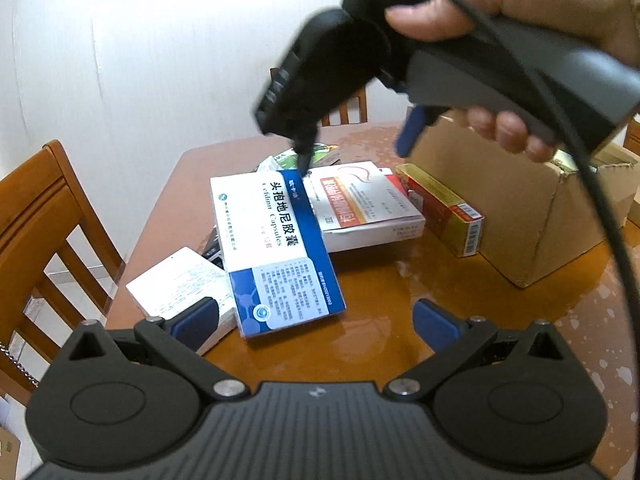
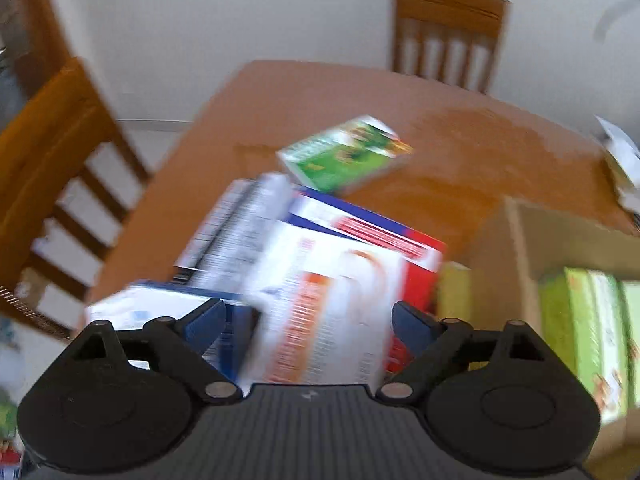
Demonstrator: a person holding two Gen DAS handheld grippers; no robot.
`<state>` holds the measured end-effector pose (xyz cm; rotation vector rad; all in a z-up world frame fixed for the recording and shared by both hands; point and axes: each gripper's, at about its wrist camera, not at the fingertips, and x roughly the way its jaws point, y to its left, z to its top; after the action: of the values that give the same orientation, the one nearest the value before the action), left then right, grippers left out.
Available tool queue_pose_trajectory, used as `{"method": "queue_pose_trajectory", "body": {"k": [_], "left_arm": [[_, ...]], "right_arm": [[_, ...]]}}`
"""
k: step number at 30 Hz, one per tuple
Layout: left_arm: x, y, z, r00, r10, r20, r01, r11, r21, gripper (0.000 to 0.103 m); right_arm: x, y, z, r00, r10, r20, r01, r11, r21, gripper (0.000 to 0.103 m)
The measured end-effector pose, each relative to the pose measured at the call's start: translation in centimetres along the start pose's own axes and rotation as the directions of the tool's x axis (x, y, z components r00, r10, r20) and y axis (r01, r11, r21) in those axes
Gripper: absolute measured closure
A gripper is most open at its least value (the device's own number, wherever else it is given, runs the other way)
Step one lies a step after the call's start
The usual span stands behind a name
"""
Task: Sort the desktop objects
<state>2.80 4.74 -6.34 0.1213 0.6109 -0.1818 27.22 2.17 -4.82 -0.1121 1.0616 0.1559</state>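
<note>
Several medicine boxes lie piled on the brown table [image 1: 380, 280]. A blue-and-white box [image 1: 276, 248] is nearest to me, and a white-and-orange box [image 1: 364, 204] and a red-and-gold box [image 1: 444, 208] lie behind it. My left gripper [image 1: 316, 322] stands open just short of the blue-and-white box, with nothing between its fingers. A hand [image 1: 540, 0] holds my right gripper [image 1: 354, 158] tilted down over the pile. In the blurred right wrist view, my right gripper [image 2: 310, 324] is open above the white-and-orange box [image 2: 328, 300], and its pads stand clear of the box.
An open cardboard box [image 1: 520, 208] stands at the right; a green carton [image 2: 580, 320] lies inside it. A green box [image 2: 344, 152] lies farther back on the table, and a plain white box [image 1: 180, 284] at the near left. Wooden chairs [image 1: 40, 220] stand around the table.
</note>
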Motion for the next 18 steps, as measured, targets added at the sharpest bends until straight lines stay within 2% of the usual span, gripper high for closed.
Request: {"method": "queue_pose_trajectory", "body": {"k": [2, 5, 8, 15, 18], "left_arm": [[0.0, -0.1, 0.0, 1.0, -0.005, -0.001, 0.005, 1.0, 0.005, 0.0], [0.0, -0.2, 0.0, 1.0, -0.008, 0.0, 0.008, 1.0, 0.009, 0.0], [0.0, -0.2, -0.1, 1.0, -0.007, -0.004, 0.007, 1.0, 0.011, 0.0], [0.1, 0.4, -0.1, 1.0, 0.007, -0.007, -0.006, 1.0, 0.004, 0.0], [0.1, 0.6, 0.1, 1.0, 0.007, -0.002, -0.007, 1.0, 0.001, 0.0]], "right_arm": [[0.7, -0.5, -0.1, 0.999, -0.043, -0.012, 0.043, 0.999, 0.019, 0.01], [1.6, -0.5, 0.0, 0.998, -0.061, -0.019, 0.062, 0.998, 0.032, 0.01], [2.5, 0.0, 0.2, 0.999, -0.045, -0.026, 0.046, 0.998, 0.034, 0.01], [4.6, 1.0, 0.9, 0.994, -0.072, -0.079, 0.074, 0.997, 0.031, 0.01], [4.7, 0.6, 0.7, 0.994, -0.05, -0.097, 0.054, 0.998, 0.04, 0.017]]}}
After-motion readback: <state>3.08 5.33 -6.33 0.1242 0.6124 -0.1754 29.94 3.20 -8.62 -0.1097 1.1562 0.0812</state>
